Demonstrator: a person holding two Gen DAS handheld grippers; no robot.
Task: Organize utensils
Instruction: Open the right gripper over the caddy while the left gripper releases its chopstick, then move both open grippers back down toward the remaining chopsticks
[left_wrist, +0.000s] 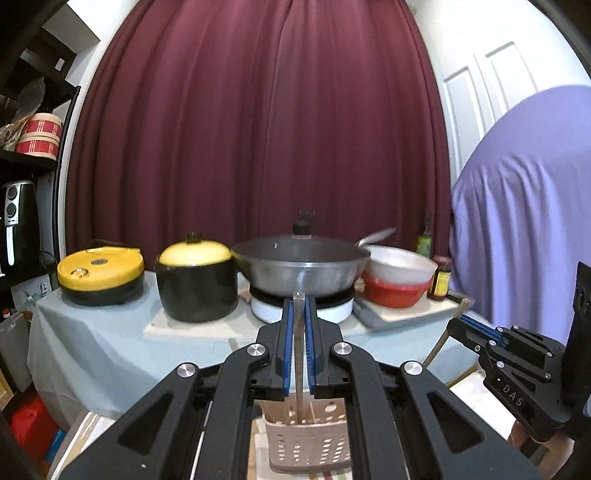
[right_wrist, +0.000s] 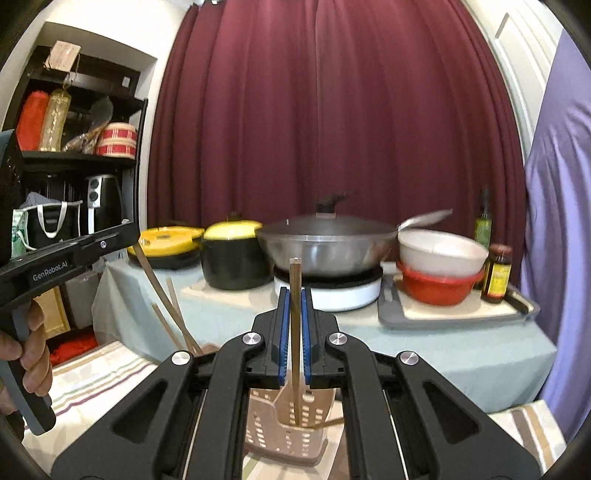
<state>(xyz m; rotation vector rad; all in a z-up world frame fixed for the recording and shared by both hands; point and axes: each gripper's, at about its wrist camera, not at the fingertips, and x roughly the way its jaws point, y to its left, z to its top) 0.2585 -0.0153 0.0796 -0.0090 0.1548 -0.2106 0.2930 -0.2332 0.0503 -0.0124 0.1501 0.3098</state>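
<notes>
The left gripper (left_wrist: 299, 314) is pinching one upright wooden chopstick (left_wrist: 297, 354) above the perforated utensil basket (left_wrist: 308, 443). The right gripper (right_wrist: 294, 310) is clamping another chopstick (right_wrist: 295, 332), whose lower end is dipping inside the basket.

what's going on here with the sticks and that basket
A person holds a claw in each hand. The left claw and right claw are each shut on a wooden chopstick, held upright with its lower end in the perforated utensil basket. More chopsticks lean nearby.
</notes>
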